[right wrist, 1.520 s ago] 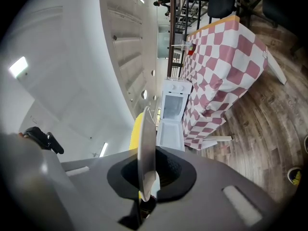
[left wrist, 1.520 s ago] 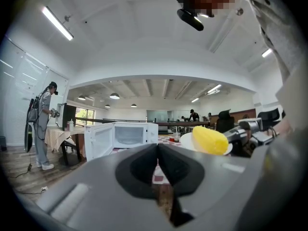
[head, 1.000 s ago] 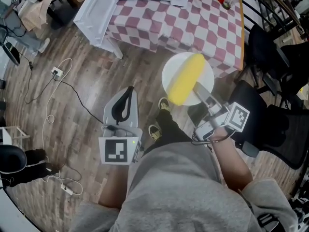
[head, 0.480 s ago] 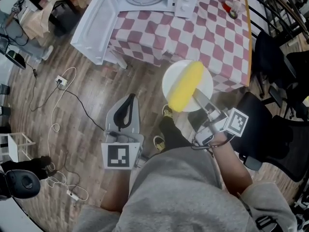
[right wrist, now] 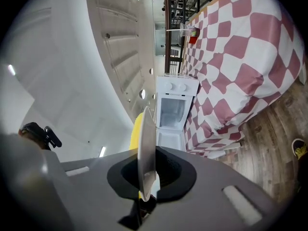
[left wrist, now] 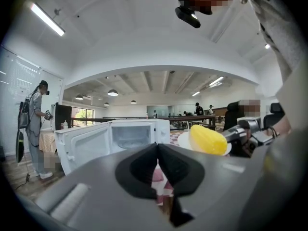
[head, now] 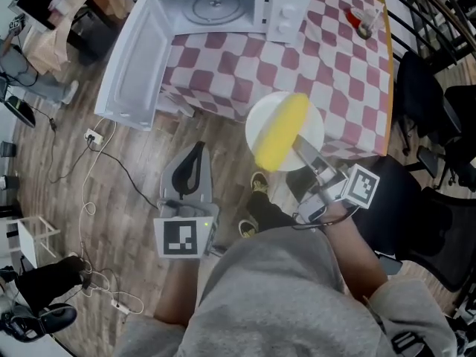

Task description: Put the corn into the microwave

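A person in a grey top (head: 282, 296) holds two grippers over a wood floor (head: 111, 169). The left gripper (head: 196, 151) has its jaws pressed together on nothing. The right gripper (head: 306, 153) is clamped on the rim of a white plate (head: 314, 121), where the corn (head: 281, 131) lies. Beyond, on a red-checked table (head: 335, 58), the white microwave (head: 223, 6) stands with its door (head: 137, 58) swung wide open

Colours and patterns in view
The corn (head: 281, 131) is yellow; the plate (head: 315, 117) and microwave (head: 286, 13) are white. The worktop cloth (head: 335, 58) is dark-pink-and-white check, the floor (head: 111, 169) grey-brown wood grain. The left tongs (head: 196, 149) and right tongs (head: 300, 144) are grey with black-and-white square markers.
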`<state>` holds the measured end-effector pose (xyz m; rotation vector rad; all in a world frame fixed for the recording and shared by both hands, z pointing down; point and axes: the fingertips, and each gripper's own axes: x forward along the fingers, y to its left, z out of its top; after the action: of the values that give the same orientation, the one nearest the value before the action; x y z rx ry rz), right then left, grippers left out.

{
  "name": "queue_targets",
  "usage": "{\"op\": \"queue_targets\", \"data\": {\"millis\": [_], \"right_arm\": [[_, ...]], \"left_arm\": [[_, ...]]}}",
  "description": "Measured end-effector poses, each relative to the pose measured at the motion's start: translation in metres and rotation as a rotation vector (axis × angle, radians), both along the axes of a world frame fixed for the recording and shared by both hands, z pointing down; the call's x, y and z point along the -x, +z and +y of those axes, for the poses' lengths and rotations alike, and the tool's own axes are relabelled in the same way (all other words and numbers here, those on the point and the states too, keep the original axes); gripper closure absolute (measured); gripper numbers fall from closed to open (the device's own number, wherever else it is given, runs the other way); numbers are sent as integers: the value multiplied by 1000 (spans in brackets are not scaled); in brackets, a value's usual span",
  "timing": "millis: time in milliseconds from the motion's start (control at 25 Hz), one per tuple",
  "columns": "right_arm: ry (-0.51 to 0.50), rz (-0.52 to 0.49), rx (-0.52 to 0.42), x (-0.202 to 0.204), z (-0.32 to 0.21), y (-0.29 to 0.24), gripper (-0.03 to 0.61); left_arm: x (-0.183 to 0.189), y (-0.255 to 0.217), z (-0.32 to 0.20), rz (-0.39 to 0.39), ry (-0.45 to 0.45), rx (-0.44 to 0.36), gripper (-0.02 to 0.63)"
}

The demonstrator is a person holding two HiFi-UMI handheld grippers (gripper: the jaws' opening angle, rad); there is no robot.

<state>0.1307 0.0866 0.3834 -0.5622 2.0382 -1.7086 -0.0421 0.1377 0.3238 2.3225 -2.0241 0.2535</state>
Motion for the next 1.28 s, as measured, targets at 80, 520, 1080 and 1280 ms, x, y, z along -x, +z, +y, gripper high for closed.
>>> {"op": "queue_targets", "data": {"millis": [80, 520, 1080, 1280], "right_arm": [[-2, 1, 6, 1, -11, 0, 572], [-26, -25, 13, 3, -59, 1, 572], [-70, -41, 19, 5, -101, 7, 572], [-74, -50, 22, 2, -106, 7, 572]], "left_arm": [[0, -2, -12, 7, -6, 5, 603], [4, -10, -59, -23, -47, 4, 603], [3, -12, -95, -45, -87, 15, 603], [-6, -15, -102, -46, -79, 7, 603]]}}
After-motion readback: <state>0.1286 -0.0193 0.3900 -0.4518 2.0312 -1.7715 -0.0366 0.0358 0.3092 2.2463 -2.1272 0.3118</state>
